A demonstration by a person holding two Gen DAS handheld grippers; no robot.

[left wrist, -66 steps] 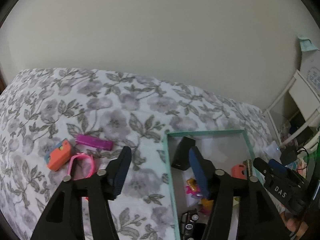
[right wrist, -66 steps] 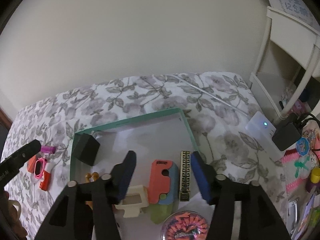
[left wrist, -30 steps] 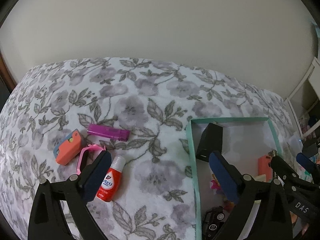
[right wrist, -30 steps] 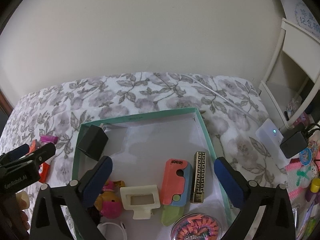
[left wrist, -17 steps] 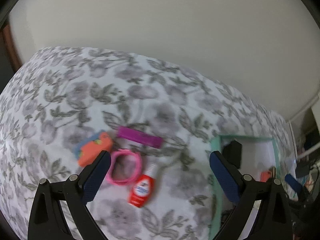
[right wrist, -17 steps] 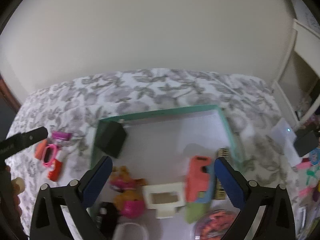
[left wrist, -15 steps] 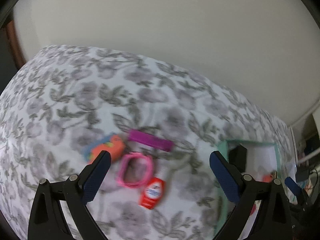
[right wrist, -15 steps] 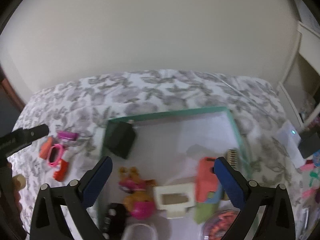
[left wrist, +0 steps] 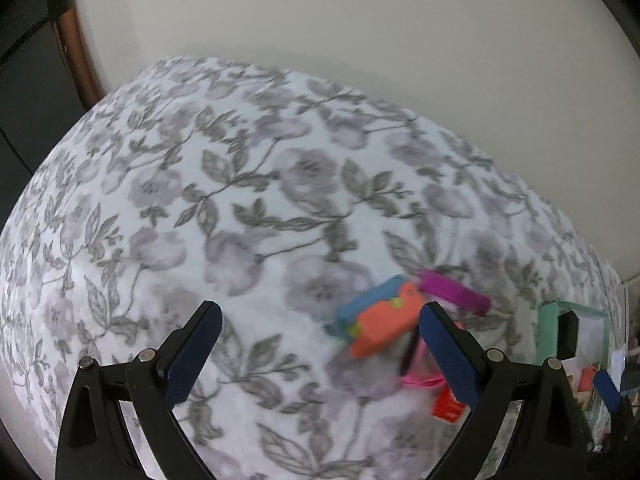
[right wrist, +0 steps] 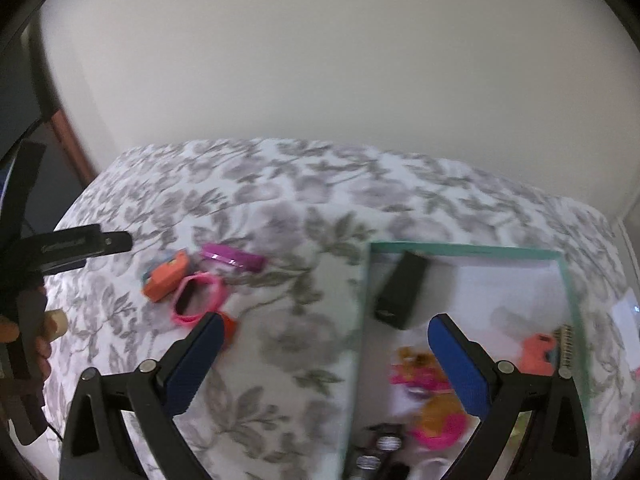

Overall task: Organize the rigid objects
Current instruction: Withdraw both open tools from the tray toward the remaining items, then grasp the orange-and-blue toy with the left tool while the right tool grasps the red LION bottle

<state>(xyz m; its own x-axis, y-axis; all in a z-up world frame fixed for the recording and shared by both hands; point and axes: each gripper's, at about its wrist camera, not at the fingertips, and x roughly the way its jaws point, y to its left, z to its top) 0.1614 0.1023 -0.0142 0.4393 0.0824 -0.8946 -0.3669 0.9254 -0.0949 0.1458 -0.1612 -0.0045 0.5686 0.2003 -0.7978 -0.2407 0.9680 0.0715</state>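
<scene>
Both views swung left, floral bedspread (left wrist: 248,208) against pale wall (right wrist: 320,60), both grippers' fingers spread, empty.

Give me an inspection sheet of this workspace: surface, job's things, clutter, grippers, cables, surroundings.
Surface: floral bedspread, white with grey flowers.
Job's things: green-rimmed box holding a black block and blurred toys; outside it lie an orange and blue toy, a purple bar, a pink ring and a red bottle, part hidden.
Clutter: nothing seen beyond these.
Grippers: left gripper open, empty, aimed left of the loose items; right gripper open, empty, over the box's left rim.
Cables: nothing seen clearly.
Surroundings: plain wall behind the bed; dark edge at far left.
</scene>
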